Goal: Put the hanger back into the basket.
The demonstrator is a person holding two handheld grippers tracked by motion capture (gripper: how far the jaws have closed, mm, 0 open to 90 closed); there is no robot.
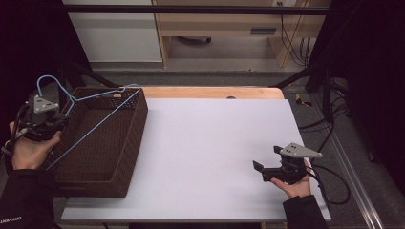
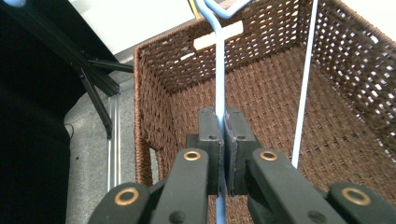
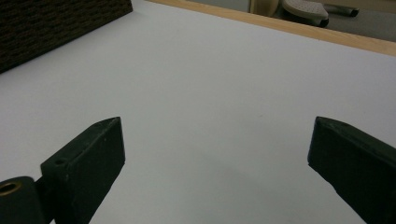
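1 hanger (image 1: 90,112), clamped by the left gripper (image 2: 223,140) on its wire, hangs partly inside the basket (image 1: 129,143), probably to lift it clear. Right gripper (image 1: 268,163) rests apart, empty, over the table (image 1: 205,143).
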